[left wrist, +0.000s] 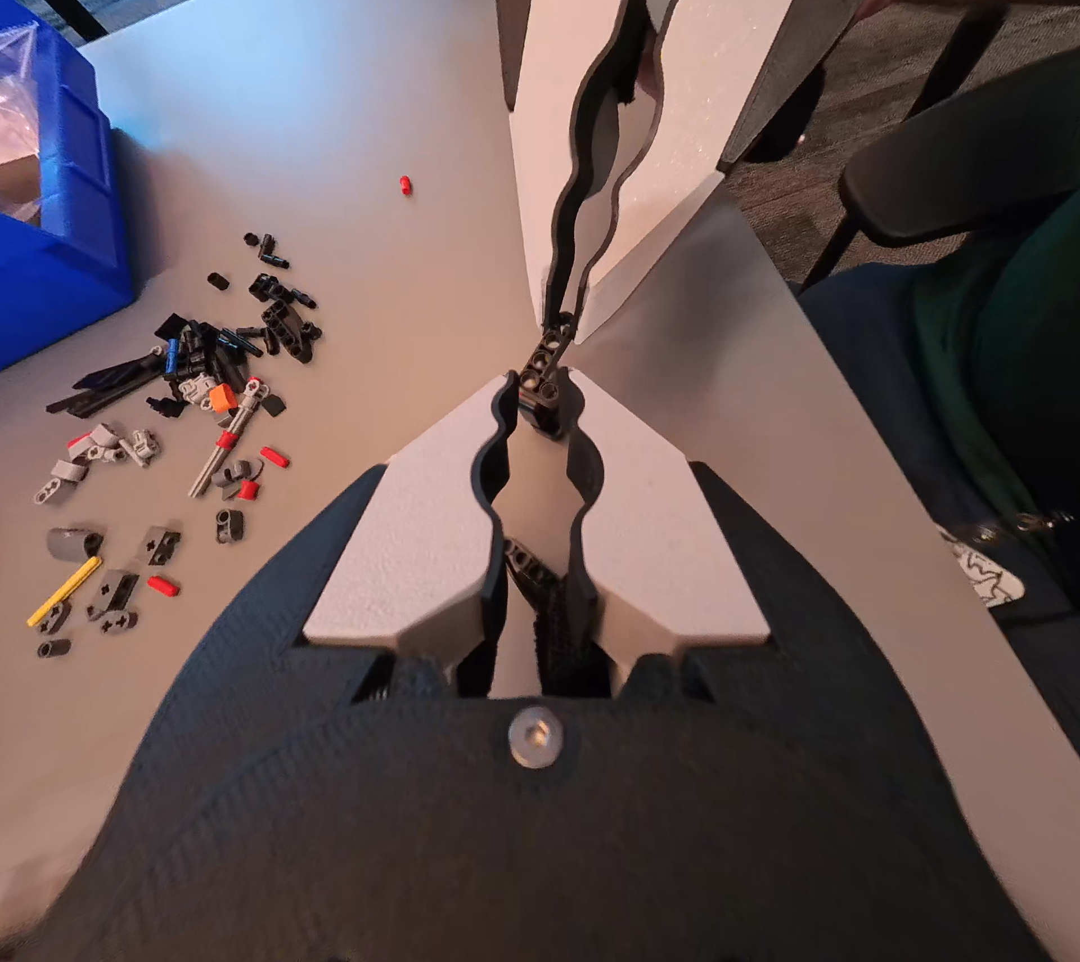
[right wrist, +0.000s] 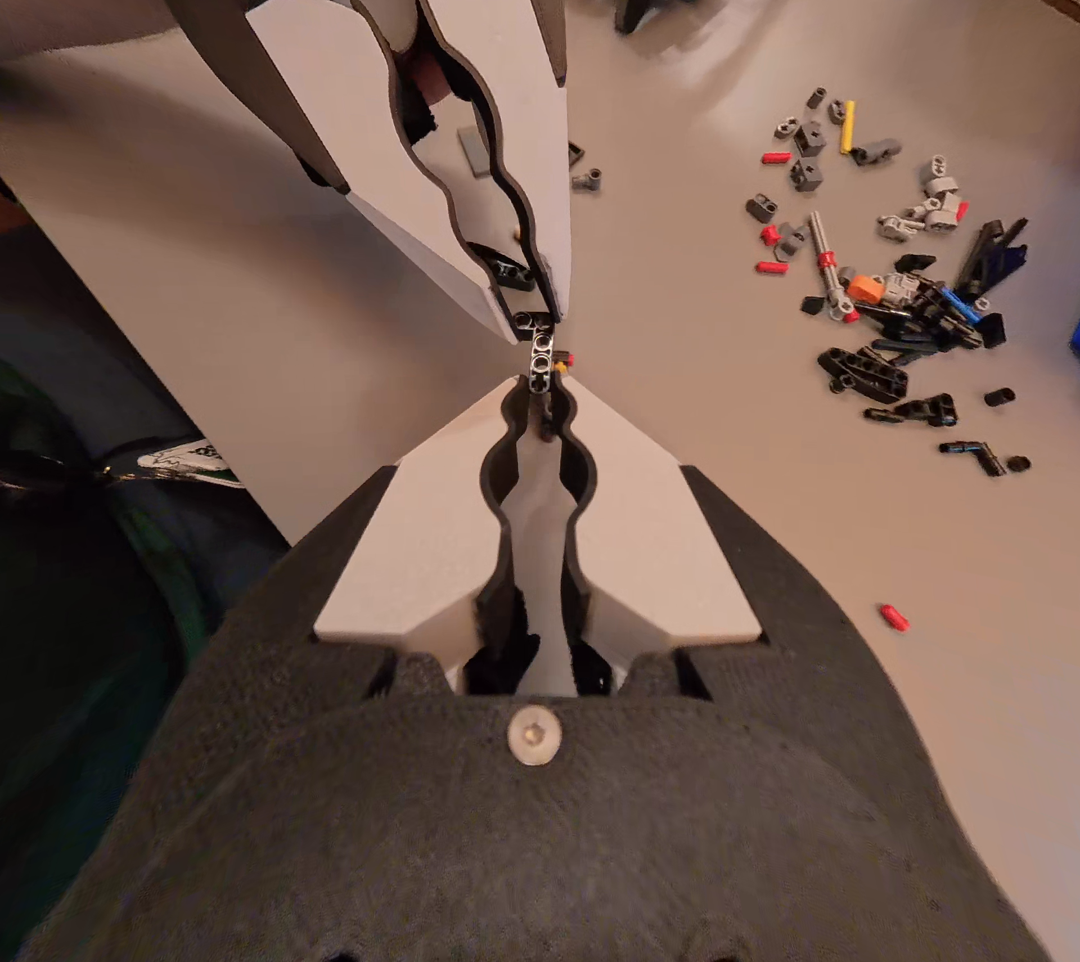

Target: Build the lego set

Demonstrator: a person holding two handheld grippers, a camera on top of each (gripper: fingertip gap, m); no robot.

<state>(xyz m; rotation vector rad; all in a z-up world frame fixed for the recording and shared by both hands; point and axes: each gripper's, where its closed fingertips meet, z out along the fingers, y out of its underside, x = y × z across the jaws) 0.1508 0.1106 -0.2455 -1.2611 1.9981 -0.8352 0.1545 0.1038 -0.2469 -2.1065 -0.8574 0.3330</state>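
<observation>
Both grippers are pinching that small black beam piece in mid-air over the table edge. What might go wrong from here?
1. The black beam assembly is held only at the fingertips of the left gripper and right gripper; pressing may twist it loose.
2. It hangs near the table edge, so a drop could land on the floor.

My left gripper (left wrist: 540,396) has a dark body of rough, layered printed plastic, with matt white fingers (left wrist: 432,513) edged in dark rubbery pads, and a shiny metal screw (left wrist: 536,736) set in its middle. The black beam (left wrist: 540,370) at its tips is glossy hard plastic, its holes catching light. My right gripper (right wrist: 540,390) looks grainier, almost felt-like. The table (left wrist: 327,115) under both is smooth and matt, pale grey. Left of my left gripper lie loose pieces (left wrist: 193,378) of shiny plastic, and a blue bin (left wrist: 58,232) of ribbed moulded plastic.
</observation>
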